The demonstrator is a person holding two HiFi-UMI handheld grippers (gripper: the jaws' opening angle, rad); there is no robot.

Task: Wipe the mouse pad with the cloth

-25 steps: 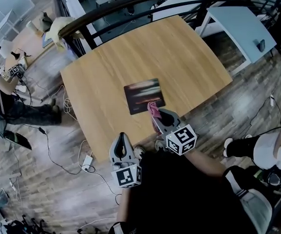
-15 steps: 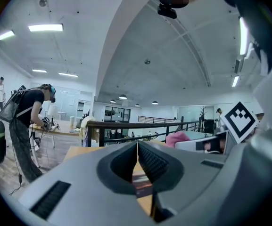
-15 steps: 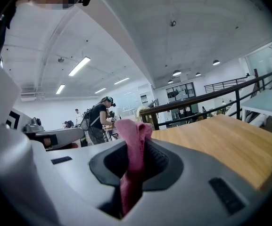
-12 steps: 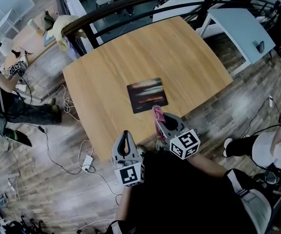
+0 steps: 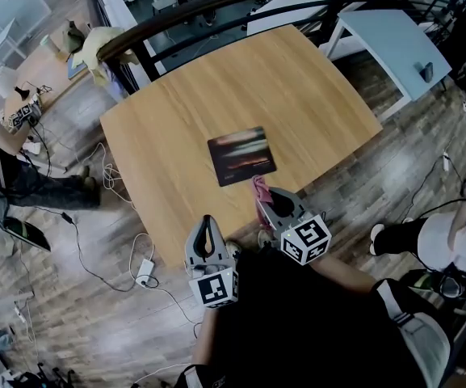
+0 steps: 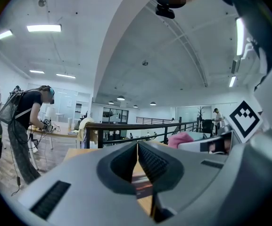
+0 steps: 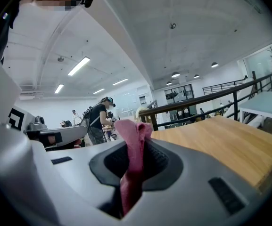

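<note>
The mouse pad (image 5: 241, 155) lies on the counter (image 5: 297, 79), closer to the near edge than the far one and roughly midway between the left and right corners. The right tongs (image 5: 266, 200) sit at the near edge, just beside the pad's near right corner, with the cloth (image 5: 258, 187) stuck between the jaws. The left tongs (image 5: 207, 223) are further left, by the counter's near corner and apart from the pad. A railing (image 5: 216, 6) runs behind the far edge.
</note>
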